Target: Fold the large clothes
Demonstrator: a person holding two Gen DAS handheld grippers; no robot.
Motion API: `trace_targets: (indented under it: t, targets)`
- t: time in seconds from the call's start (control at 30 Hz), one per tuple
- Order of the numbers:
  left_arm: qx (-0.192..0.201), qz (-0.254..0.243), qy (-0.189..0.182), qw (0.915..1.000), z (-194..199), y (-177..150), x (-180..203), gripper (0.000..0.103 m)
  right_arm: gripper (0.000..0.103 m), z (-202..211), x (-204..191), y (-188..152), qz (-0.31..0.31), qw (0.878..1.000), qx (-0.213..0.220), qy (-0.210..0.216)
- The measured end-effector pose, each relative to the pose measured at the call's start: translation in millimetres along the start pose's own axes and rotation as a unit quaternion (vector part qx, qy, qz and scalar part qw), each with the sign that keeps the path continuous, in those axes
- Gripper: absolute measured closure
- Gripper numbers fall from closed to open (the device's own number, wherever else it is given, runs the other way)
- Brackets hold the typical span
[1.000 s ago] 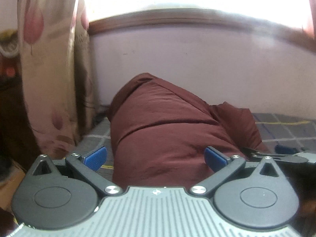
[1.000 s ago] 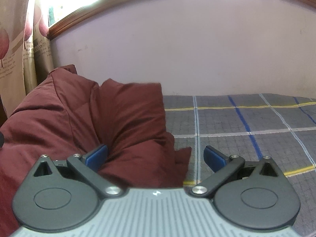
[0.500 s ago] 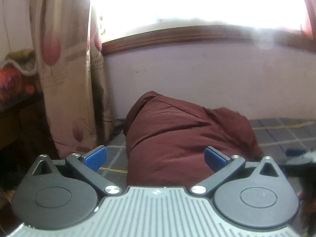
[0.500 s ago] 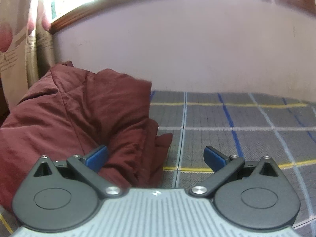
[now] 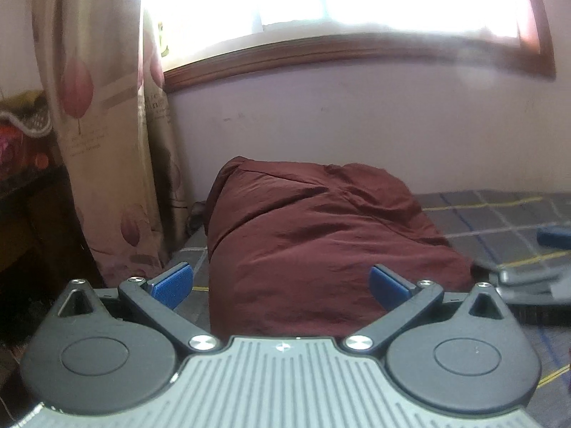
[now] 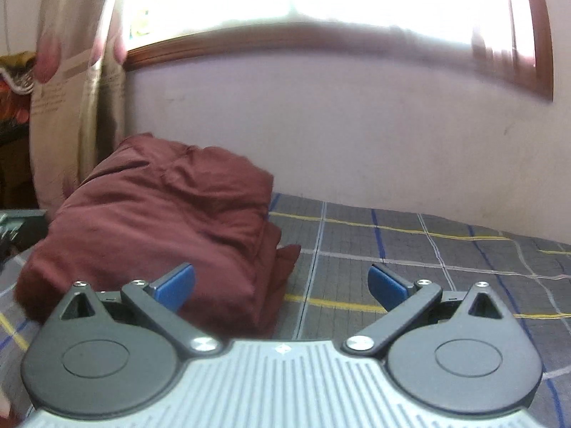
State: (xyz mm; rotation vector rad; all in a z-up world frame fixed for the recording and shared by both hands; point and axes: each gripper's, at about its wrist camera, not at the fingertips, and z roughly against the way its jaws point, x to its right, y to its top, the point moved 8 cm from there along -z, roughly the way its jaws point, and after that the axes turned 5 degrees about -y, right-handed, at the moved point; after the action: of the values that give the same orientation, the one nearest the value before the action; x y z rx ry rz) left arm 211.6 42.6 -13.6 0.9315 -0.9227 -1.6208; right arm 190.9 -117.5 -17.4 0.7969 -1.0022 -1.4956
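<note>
The maroon garment (image 5: 321, 249) is sitting in a puffy folded bundle on the bed, on top of a grey plaid bedsheet (image 6: 446, 267) with yellow, blue and white lines. It's over at the left end of the bed, right up near the patterned curtain (image 5: 107, 125) and close to the pale wall (image 6: 357, 135) under the wood-framed window (image 5: 321, 3). From the left wrist view the bundle's long axis runs away from the camera toward the wall, near end just in front of the gripper, far end rising into a rounded hump. From the right wrist view you get its right side, with stacked fold edges and a little flap poking out toward the open sheet.

Left gripper (image 5: 282, 283) has its jaws spread wide, blue pads apart, nothing between them except the bundle lying beyond. Right gripper (image 6: 282, 283) is the same deal, jaws released and empty, left pad in front of the bundle's corner, right pad over bare sheet. The right gripper also shows up at the right edge of the left view, resting low over the sheet just beside the bundle.
</note>
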Motion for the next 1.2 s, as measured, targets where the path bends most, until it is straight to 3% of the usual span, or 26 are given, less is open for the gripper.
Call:
trace_targets:
  t: [0.3, 0.4, 0.57, 0.83, 1.03, 1.2]
  targets:
    - [0.000, 0.011, -0.027, 0.9996, 22.6, 2.2, 7.3, 0.000, 0.000, 47.7, -3.2, -17.0, -0.038, 0.998, -0.015, 0.044]
    - [-0.009, 0.021, -0.040, 0.9990, 27.0, -0.2, 11.8, 0.000, 0.000, 56.2, -4.6, -20.2, -0.033, 0.999, -0.013, 0.037]
    - [-0.035, 0.061, -0.057, 0.9959, 30.9, -6.2, 11.2, 0.000, 0.000, 59.1, -7.8, -31.6, -0.035, 0.998, -0.047, 0.031]
    - [-0.095, 0.093, -0.011, 0.9910, 28.5, -22.7, -2.0, 0.000, 0.000, 59.7, -15.5, -45.2, -0.045, 0.992, -0.110, 0.050]
    - [-0.150, 0.141, 0.002, 0.9786, 24.2, -41.8, -14.8, 0.000, 0.000, 56.0, -25.2, -56.4, -0.037, 0.979, -0.183, 0.080]
    - [-0.195, 0.135, 0.035, 0.9708, 20.5, -62.1, -19.1, 0.000, 0.000, 55.2, -30.9, -61.7, -0.017, 0.977, -0.195, 0.082]
